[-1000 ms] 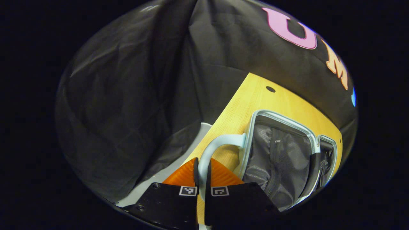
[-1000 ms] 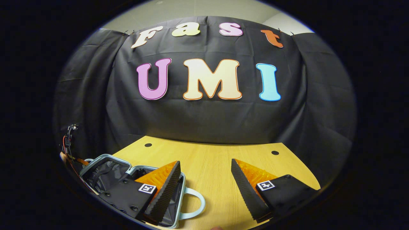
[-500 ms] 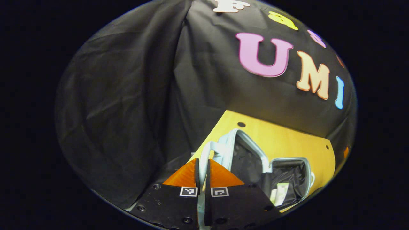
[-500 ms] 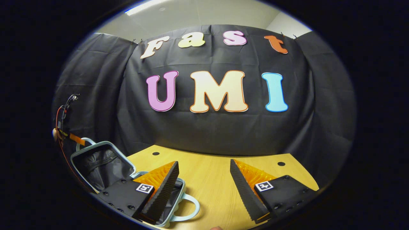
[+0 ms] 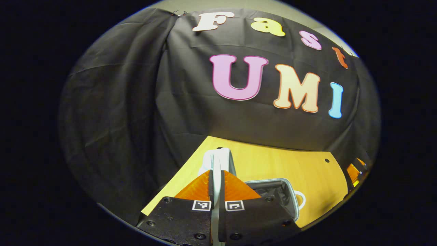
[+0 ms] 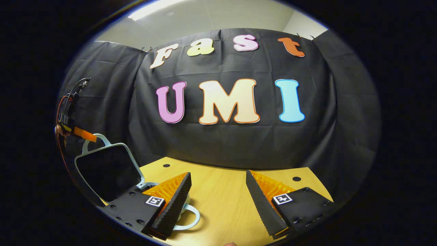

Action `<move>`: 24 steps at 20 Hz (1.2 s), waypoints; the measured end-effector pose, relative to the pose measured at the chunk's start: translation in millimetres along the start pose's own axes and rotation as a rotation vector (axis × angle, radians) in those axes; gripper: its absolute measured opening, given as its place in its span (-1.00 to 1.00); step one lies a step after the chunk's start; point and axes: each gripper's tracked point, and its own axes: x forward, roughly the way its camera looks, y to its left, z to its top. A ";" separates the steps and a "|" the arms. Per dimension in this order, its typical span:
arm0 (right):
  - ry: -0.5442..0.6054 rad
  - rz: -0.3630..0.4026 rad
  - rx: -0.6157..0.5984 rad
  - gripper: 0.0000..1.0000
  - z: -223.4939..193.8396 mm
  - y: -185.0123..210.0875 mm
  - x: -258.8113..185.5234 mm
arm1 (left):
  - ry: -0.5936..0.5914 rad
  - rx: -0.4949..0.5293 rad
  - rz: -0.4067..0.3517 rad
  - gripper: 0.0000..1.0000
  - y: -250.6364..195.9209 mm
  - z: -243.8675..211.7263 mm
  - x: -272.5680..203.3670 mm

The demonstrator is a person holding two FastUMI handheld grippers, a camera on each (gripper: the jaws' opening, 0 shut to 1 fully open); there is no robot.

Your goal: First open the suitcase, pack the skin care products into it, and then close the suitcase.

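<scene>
The pale blue suitcase lies open on the wooden table [image 6: 222, 201]. Its lid [image 6: 106, 171] stands nearly upright at the left of the right gripper view, dark lining facing me. My left gripper [image 5: 216, 174] is shut on the lid's handle [image 5: 218, 159], and it also shows at the top of the lid [image 6: 82, 133]. The base half [image 5: 273, 193] with its dark lining lies flat, its own handle [image 6: 189, 218] pointing toward the table's middle. My right gripper [image 6: 218, 174] hangs open above the table just right of the base, with nothing between its fingers.
Black cloth walls close the booth behind and to both sides. The table has two small round holes [image 6: 296, 178] near its far edge. The right gripper [image 5: 353, 169] shows at the far right edge of the left gripper view.
My left gripper has swung the lid up by its handle, from lying flat open to nearly upright. The right gripper has stayed open and risen slightly.
</scene>
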 end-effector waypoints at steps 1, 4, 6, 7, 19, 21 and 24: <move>0.000 0.001 0.006 0.99 -0.3 -4.0 -1.7 | -0.004 -0.002 -0.025 -0.99 -14.8 4.0 -0.1; -0.001 -0.002 0.011 0.98 0.9 -14.9 -7.4 | -0.021 -0.019 -0.122 -0.99 -66.0 6.9 -1.4; -0.003 -0.007 0.002 0.98 2.1 -24.0 -10.2 | -0.009 -0.010 -0.179 -0.99 -100.3 0.7 0.4; -0.003 -0.009 -0.002 0.98 3.7 -28.9 -11.9 | -0.010 -0.003 -0.202 -0.99 -115.7 -2.5 1.7; -0.017 -0.076 -0.045 0.98 12.9 -93.8 -39.9 | 0.131 -0.001 -0.416 -0.99 -244.9 -71.4 1.9; -0.016 -0.090 -0.030 0.99 12.9 -101.6 -44.3 | 0.154 0.018 -0.423 -0.98 -257.1 -84.7 3.6; -0.011 -0.100 -0.038 0.98 12.7 -112.2 -51.2 | 0.185 0.042 -0.423 -0.98 -273.0 -105.9 10.1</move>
